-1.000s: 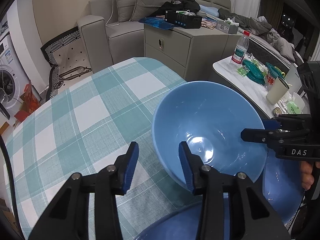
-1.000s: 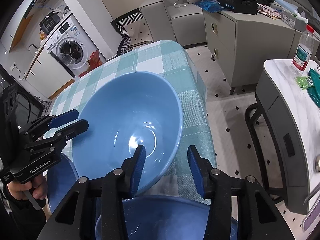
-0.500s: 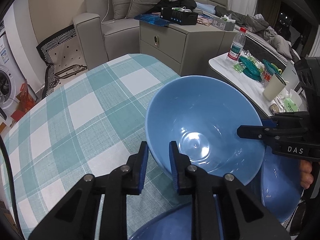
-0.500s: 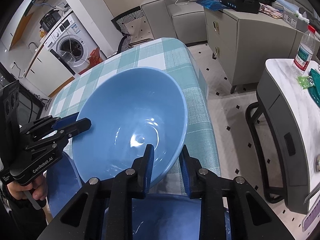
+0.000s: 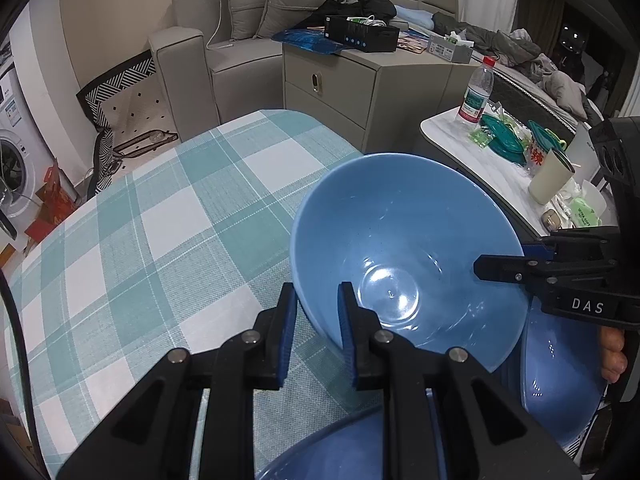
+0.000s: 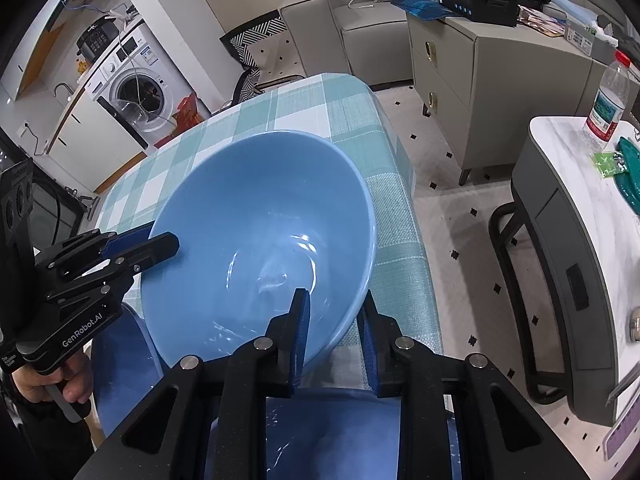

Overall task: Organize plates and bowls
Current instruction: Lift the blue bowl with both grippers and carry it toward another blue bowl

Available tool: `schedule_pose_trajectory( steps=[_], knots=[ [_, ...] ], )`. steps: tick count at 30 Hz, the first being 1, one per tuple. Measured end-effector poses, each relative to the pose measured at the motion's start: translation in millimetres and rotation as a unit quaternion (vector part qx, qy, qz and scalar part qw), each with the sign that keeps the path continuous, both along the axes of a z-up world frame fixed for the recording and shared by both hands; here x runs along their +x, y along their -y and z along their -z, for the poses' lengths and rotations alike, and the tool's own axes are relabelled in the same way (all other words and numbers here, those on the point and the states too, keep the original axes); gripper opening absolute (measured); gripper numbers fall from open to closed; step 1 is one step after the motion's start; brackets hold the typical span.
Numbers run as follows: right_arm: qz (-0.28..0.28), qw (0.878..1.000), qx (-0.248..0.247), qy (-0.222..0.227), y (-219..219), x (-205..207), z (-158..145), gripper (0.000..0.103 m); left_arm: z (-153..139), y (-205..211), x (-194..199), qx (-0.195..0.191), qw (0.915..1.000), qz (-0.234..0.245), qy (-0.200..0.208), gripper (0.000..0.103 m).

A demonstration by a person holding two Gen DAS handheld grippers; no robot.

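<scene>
A large blue bowl (image 5: 404, 240) (image 6: 256, 232) rests tilted near the edge of a table under a teal-and-white checked cloth (image 5: 160, 232) (image 6: 392, 216). My left gripper (image 5: 316, 308) is shut on the bowl's near-left rim, one pad inside and one outside. On the opposite rim my right gripper (image 6: 334, 312) is shut the same way. Each gripper shows in the other's view: the right gripper (image 5: 500, 266) and the left gripper (image 6: 160, 244). More blue dishes lie beneath and beside the bowl (image 5: 560, 384) (image 6: 340, 432).
A white side table (image 5: 444, 128) to the right carries a water bottle (image 5: 476, 88), a beige cup (image 5: 550, 178) and green containers. Beyond the table stand a grey cabinet (image 5: 360, 80) and a sofa (image 5: 240, 32). A washing machine (image 6: 136, 84) is far left.
Both grippers' jaws came together from wide apart and now pinch the blue bowl's rim on opposite sides. The hands and the bowl stayed roughly in place.
</scene>
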State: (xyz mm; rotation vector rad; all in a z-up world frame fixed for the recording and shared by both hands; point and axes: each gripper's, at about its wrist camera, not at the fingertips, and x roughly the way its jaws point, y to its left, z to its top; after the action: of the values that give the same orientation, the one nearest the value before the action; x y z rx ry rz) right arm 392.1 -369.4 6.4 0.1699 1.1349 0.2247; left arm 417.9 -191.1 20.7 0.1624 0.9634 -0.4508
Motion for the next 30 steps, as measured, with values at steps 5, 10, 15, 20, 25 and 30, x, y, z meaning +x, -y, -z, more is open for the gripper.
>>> schedule_pose_trajectory(
  steps=[5, 10, 15, 20, 25, 30],
  knots=[
    [0.0, 1.0, -0.001, 0.003, -1.5, -0.6, -1.4, 0.024, -2.8, -0.9, 0.1, -0.001, 1.0, -0.003, 0.003, 0.019],
    [-0.002, 1.0, -0.003, 0.008, -3.7, -2.1, -5.2, 0.024, -6.9, -2.2, -0.8, -0.003, 1.0, -0.005, 0.008, 0.019],
    [-0.002, 1.0, -0.004, 0.015, -4.8, -3.4, -11.5, 0.024, -12.4, -4.6, -3.0, -0.004, 0.9998, -0.006, 0.016, 0.019],
    [-0.002, 1.0, -0.004, 0.02, -4.5, -5.1, -16.6, 0.024, -19.3, -5.6, -5.4, -0.007, 0.9997, -0.006, 0.024, 0.019],
    [-0.003, 1.0, -0.006, 0.024, -5.5, -7.1, -20.1, 0.024, -23.4, -5.5, -6.5, -0.005, 0.9995, -0.008, 0.03, 0.019],
    [-0.004, 1.0, -0.006, 0.025, -4.6, -7.1, -21.2, 0.024, -25.8, -7.0, -7.7, -0.007, 0.9994, -0.008, 0.033, 0.019]
  ],
)
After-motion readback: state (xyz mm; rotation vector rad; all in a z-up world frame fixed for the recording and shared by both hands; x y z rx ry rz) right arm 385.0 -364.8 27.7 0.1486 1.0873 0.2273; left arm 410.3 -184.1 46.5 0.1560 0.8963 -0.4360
